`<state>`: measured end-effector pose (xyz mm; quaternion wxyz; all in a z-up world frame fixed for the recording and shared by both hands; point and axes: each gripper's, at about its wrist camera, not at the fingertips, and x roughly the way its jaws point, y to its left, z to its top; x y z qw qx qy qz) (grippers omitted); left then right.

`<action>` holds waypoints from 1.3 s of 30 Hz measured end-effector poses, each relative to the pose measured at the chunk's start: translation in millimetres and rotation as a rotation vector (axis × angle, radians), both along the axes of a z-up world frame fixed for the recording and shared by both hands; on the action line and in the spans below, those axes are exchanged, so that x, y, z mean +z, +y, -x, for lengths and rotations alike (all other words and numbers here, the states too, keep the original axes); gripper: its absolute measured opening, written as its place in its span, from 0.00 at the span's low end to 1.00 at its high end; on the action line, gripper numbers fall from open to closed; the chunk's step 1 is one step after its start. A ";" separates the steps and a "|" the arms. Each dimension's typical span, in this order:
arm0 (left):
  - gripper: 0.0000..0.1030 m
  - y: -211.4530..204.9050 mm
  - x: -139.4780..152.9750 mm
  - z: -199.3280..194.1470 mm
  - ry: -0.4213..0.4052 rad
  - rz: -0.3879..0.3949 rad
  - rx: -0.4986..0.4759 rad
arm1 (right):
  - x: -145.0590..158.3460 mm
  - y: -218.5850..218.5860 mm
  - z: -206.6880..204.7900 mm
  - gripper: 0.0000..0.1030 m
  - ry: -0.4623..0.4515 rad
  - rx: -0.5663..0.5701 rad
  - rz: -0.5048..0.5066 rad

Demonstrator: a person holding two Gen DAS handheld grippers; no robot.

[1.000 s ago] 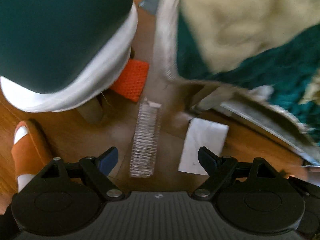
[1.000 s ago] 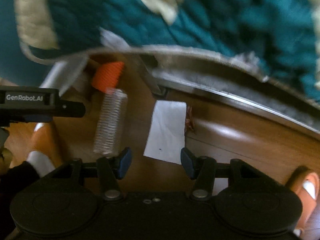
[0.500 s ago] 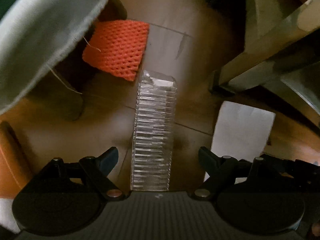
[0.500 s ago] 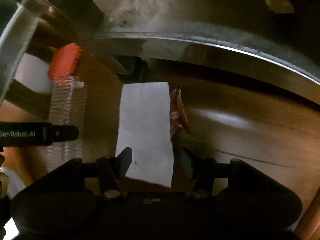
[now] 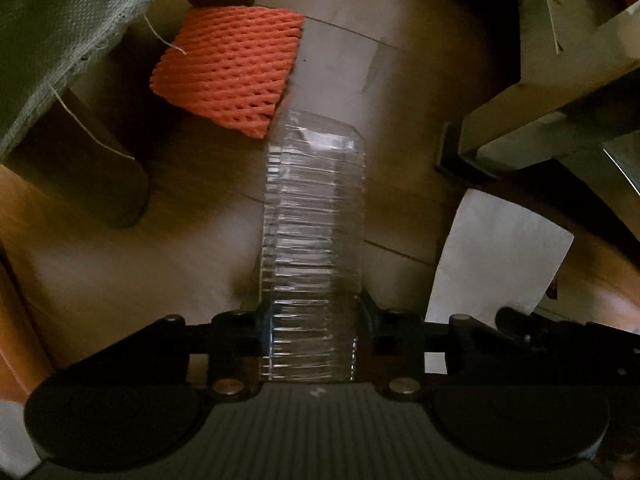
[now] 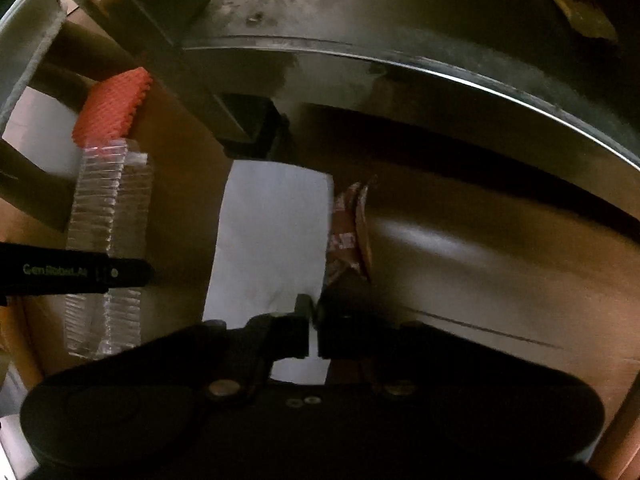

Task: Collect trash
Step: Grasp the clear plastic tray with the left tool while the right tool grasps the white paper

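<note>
A clear ribbed plastic bottle [image 5: 314,216] lies on the wooden floor. My left gripper [image 5: 312,312] points straight down over its near end, jaws closing, and both pads touch the bottle's sides. To its right lies a white paper [image 5: 496,252]. In the right wrist view, my right gripper [image 6: 314,312] is shut on the near right edge of that white paper [image 6: 272,232], which wrinkles at the tips. A red-brown wrapper [image 6: 348,232] lies against the paper's right side. The bottle [image 6: 108,208] and left gripper [image 6: 80,272] show at the left.
An orange foam net [image 5: 228,72] lies just beyond the bottle's far end. A grey cloth edge [image 5: 60,32] hangs at the upper left. Furniture legs [image 5: 520,136] and a metal rail [image 6: 440,72] stand close behind the paper. The scene is dim.
Both grippers came down close to the floor. The left jaws closed in onto the bottle's sides. The right jaws went from wide apart to shut on the paper's edge.
</note>
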<state>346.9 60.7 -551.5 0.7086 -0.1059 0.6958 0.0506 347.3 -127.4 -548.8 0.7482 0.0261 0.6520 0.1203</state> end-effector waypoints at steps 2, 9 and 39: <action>0.38 -0.7 1.3 0.4 0.011 -0.022 -0.011 | 5.9 -0.5 0.5 0.00 -0.015 0.012 -0.005; 0.06 2.1 27.4 0.8 0.032 0.009 0.064 | 46.5 -10.4 6.7 0.00 -0.039 0.002 -0.047; 0.64 4.4 85.1 19.6 -0.002 0.088 0.209 | 223.3 -31.7 82.4 0.00 -0.109 -0.003 -0.275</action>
